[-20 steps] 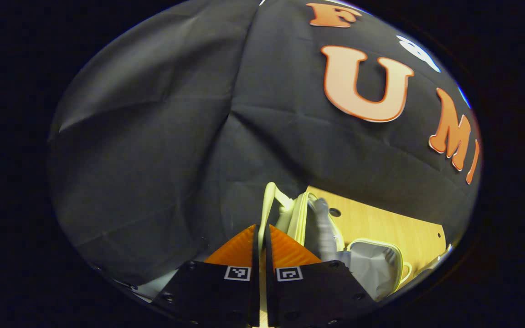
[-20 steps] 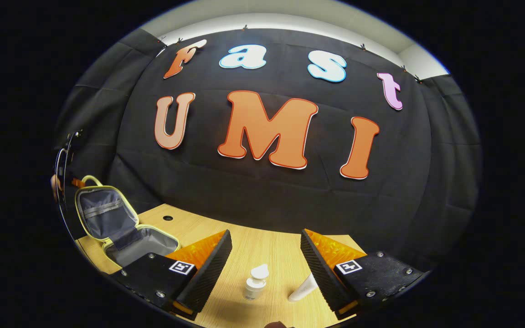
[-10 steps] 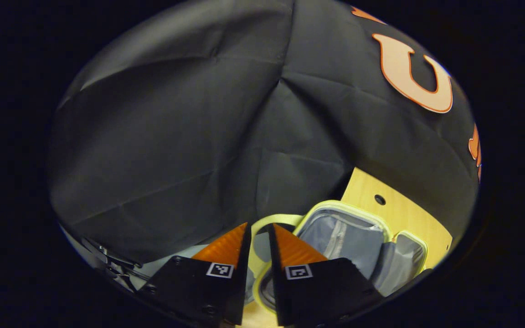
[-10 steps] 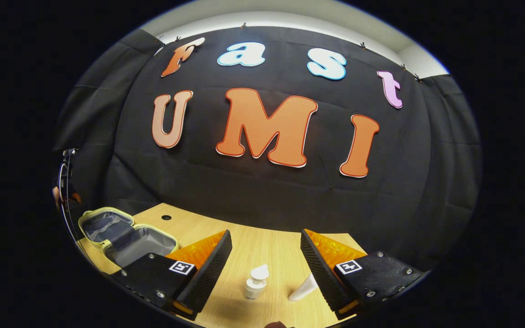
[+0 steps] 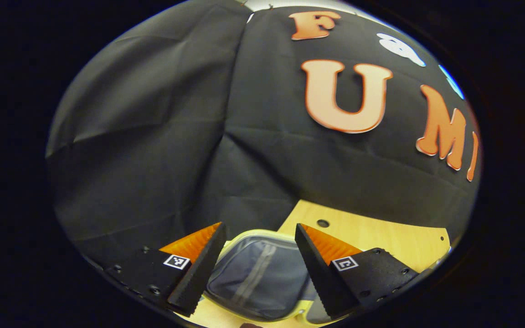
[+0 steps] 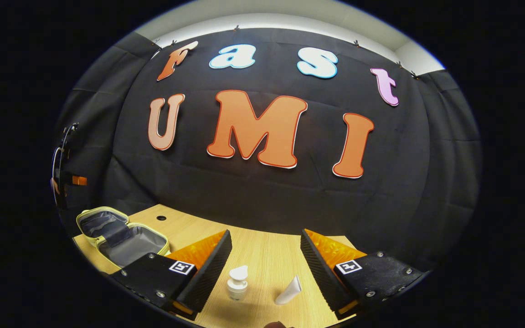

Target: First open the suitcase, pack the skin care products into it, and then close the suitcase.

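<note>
**Lid down flat, left tool released**

Since the earlier frames the lid of the suitcase (image 6: 121, 234) has gone from standing up to lying flat, and the left tool (image 5: 258, 255) has gone from nearly closed to wide, with nothing between its fingers. It hovers above the lid's grey lining. The right tool (image 6: 265, 259) is also wide and empty.

In the right gripper view the open suitcase lies at the surface's (image 6: 262, 255) left edge, both halves showing their lining. The pump bottle (image 6: 237, 282) stands upright between the right tool's fingers (further off, not touched), and the white tube (image 6: 288, 291) lies just beside it, near the front edge.

My judgement: opening is done, and packing comes next. The bottle is narrow and tall, so a finger that arrives off-centre may push it over. The tube lies low on the wood and could slide away instead of being gripped.
</note>
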The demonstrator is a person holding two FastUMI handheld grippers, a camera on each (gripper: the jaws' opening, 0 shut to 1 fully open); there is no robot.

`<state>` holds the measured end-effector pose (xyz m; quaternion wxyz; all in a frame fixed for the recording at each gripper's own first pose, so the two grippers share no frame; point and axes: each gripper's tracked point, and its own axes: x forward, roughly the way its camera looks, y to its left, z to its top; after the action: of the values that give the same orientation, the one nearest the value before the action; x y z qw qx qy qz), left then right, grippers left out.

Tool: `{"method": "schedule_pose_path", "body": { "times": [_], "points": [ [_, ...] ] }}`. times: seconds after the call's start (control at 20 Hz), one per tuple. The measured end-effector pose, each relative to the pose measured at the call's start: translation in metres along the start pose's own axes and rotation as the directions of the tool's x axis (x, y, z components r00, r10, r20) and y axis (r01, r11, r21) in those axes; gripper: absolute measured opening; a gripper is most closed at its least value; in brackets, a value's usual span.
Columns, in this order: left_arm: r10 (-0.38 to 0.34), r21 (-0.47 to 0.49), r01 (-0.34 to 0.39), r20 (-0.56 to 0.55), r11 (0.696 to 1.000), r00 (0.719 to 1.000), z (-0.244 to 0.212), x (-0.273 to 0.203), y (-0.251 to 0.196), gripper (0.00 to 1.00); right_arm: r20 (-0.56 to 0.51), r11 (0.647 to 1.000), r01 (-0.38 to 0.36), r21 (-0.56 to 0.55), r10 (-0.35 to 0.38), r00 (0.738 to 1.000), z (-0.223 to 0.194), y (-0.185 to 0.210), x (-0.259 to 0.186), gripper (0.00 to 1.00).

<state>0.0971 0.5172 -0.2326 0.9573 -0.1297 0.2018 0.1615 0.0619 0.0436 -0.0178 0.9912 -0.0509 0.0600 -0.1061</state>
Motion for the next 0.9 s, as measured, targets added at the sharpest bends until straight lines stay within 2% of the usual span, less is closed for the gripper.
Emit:
{"method": "schedule_pose_path", "body": {
  "times": [0.05, 0.1, 0.25, 0.4, 0.55, 0.6, 0.8, 0.9],
  "points": [
    [-0.020, 0.010, 0.020, 0.024, 1.000, 1.000, 0.006, -0.007, -0.013, 0.98, 0.004, 1.000, -0.004, 0.002, 0.004, 1.000, 0.000, -0.004, 0.001, 0.93],
    [-0.042, 0.033, 0.041, 0.049, 0.999, 0.998, 0.013, -0.016, -0.025, 0.98, 0.008, 1.000, -0.007, 0.006, 0.007, 1.000, -0.001, -0.007, 0.001, 0.97],
    [-0.068, 0.102, 0.055, 0.128, 0.993, 0.989, 0.037, -0.038, -0.073, 0.98, 0.012, 1.000, -0.014, 0.018, 0.014, 1.000, -0.004, -0.015, 0.001, 0.97],
    [-0.167, 0.117, 0.147, 0.181, 0.982, 0.969, 0.052, -0.066, -0.140, 0.98, 0.012, 0.999, -0.024, 0.027, 0.024, 1.000, -0.009, -0.022, 0.000, 0.97],
    [-0.223, 0.160, 0.191, 0.215, 0.968, 0.951, 0.057, -0.088, -0.189, 0.95, 0.009, 0.999, -0.026, 0.034, 0.026, 1.000, -0.014, -0.031, -0.003, 0.97],
    [-0.242, 0.176, 0.206, 0.219, 0.963, 0.945, 0.058, -0.094, -0.203, 0.98, 0.008, 0.999, -0.023, 0.031, 0.023, 1.000, -0.016, -0.035, -0.005, 0.97],
    [-0.304, 0.237, 0.247, 0.248, 0.940, 0.920, 0.060, -0.121, -0.255, 0.95, -0.004, 0.999, -0.025, 0.041, 0.025, 1.000, -0.026, -0.045, -0.009, 0.97],
    [-0.332, 0.262, 0.266, 0.253, 0.928, 0.909, 0.052, -0.133, -0.281, 0.98, -0.004, 0.998, -0.027, 0.055, 0.027, 1.000, -0.028, -0.047, -0.011, 0.97]
  ]
}}
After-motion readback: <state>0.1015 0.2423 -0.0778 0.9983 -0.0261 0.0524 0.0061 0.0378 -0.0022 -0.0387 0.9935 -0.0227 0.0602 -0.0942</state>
